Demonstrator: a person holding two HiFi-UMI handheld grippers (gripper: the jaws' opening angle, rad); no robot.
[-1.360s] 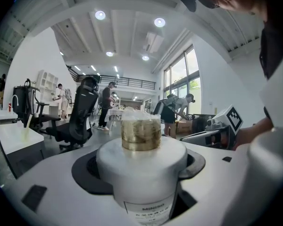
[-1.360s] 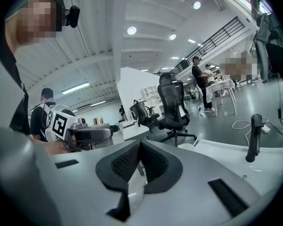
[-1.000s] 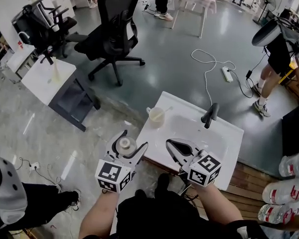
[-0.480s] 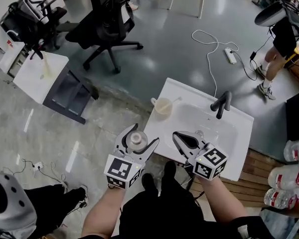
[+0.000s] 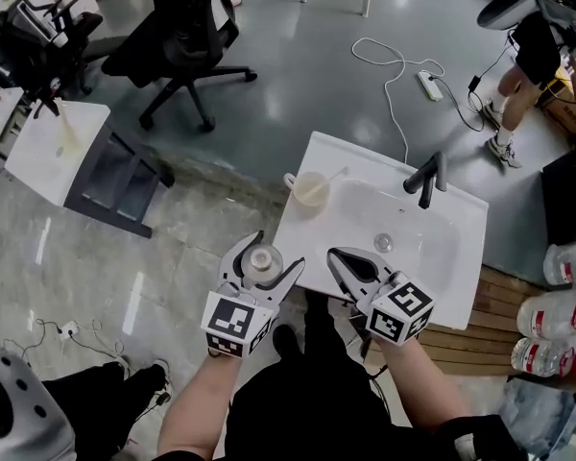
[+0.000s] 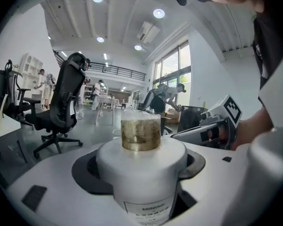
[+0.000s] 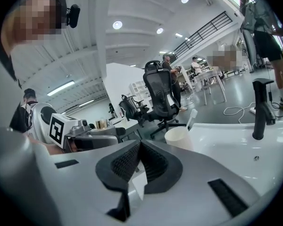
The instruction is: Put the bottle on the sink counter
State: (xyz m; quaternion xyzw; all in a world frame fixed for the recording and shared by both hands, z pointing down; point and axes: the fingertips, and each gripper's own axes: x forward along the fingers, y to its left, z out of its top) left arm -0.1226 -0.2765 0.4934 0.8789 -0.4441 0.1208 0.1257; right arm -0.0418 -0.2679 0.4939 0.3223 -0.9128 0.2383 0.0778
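Note:
A white bottle [image 5: 262, 260] with a gold neck and clear cap stands upright between the jaws of my left gripper [image 5: 276, 255], which is shut on it. It hangs just off the front-left corner of the white sink counter [image 5: 466, 221]. The left gripper view shows the bottle [image 6: 141, 178] filling the jaws, label facing the camera. My right gripper [image 5: 334, 255] is shut with nothing in it, over the counter's front edge beside the left one. Its ribbed pads [image 7: 127, 161] meet in the right gripper view.
On the counter stand a black faucet [image 5: 427, 179] and a cup [image 5: 310, 188] holding a toothbrush. A black office chair [image 5: 182, 36] and a white side table [image 5: 53, 152] lie beyond. Large water bottles [image 5: 557, 315] sit at the right; a cable with a power strip [image 5: 427, 84] crosses the floor.
Both grippers have come closer to the sink, the left one carrying the bottle toward the counter's front-left corner. Their jaws have not changed.

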